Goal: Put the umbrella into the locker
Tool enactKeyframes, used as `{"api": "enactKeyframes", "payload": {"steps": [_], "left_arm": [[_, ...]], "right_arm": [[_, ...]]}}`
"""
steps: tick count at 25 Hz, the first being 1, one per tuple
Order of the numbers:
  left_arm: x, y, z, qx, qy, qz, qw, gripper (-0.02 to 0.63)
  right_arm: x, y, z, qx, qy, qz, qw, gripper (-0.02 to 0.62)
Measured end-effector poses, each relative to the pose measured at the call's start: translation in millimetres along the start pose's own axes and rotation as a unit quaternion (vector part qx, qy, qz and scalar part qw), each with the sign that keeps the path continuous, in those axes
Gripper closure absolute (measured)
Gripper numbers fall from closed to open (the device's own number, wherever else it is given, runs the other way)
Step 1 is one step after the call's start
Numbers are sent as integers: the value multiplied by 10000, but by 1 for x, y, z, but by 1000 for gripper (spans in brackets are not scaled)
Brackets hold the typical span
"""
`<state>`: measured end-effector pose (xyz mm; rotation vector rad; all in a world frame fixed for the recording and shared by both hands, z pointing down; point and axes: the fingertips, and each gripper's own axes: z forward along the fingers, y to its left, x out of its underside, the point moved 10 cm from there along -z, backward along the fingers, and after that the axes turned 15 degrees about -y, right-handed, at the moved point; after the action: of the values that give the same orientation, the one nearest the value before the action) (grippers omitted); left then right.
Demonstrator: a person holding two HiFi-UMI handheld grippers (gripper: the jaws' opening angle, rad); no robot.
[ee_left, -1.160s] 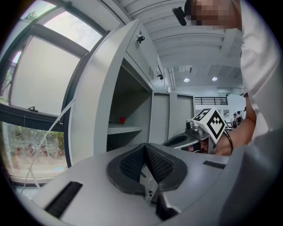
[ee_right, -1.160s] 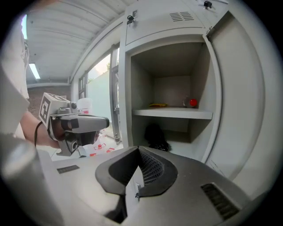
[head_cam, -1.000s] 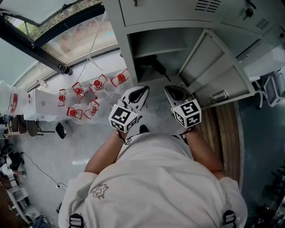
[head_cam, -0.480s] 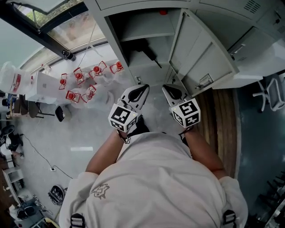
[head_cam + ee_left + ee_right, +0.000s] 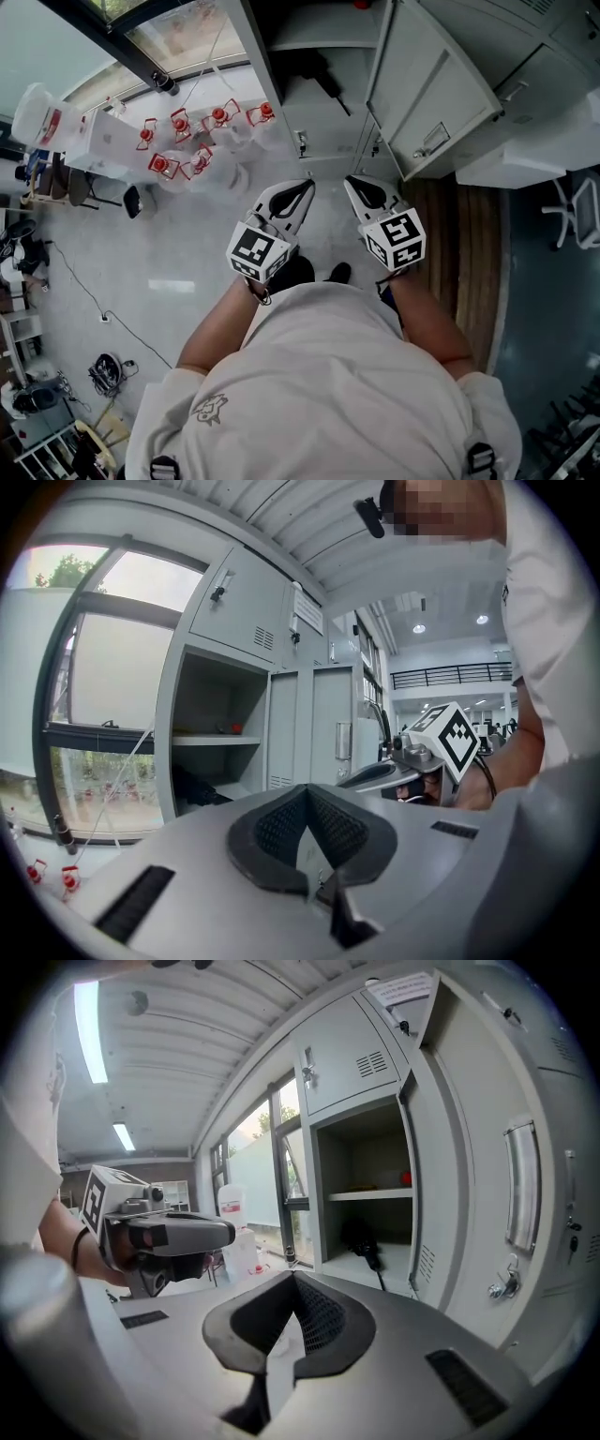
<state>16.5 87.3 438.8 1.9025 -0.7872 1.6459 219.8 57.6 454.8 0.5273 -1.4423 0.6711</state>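
A black umbrella [image 5: 316, 69] lies inside the open grey locker [image 5: 281, 37], on its lower shelf. It also shows in the left gripper view as the dark umbrella [image 5: 195, 787] and in the right gripper view as the umbrella [image 5: 365, 1239]. The locker door [image 5: 427, 84] stands swung open to the right. My left gripper [image 5: 302, 185] and right gripper [image 5: 354, 183] are side by side in front of my chest, some way short of the locker. Both are shut with nothing between the pads, as the left gripper [image 5: 305, 795] and right gripper [image 5: 292, 1284] show.
A small red object [image 5: 405, 1177] sits on the locker's upper shelf. Several red-and-white items [image 5: 202, 141] lie on the floor by the window at left. A wooden floor strip [image 5: 469, 244] runs at right, with a chair [image 5: 583, 211] beyond. Cables [image 5: 108, 373] lie at lower left.
The locker has slid toward the top of the head view as I moved back from it. Both grippers stay shut and side by side.
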Motion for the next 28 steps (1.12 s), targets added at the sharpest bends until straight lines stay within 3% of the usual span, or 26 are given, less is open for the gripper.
{"api": "enactKeyframes", "payload": {"steps": [5,12,28], "left_arm": [[-2,-5,-24,3,-22,-11,10000,595],[-12,-4,-54,343,-120,-28,9993,595],[-56,22,-177,1057,-415,-54,9935,595]], "right_arm": [[1,22,-10,36,-36,-20,10000,554],[-12,57,-14,142,-120,-300,9994,554],[-32,195,-34,782,-409,-286,9957,554]]}}
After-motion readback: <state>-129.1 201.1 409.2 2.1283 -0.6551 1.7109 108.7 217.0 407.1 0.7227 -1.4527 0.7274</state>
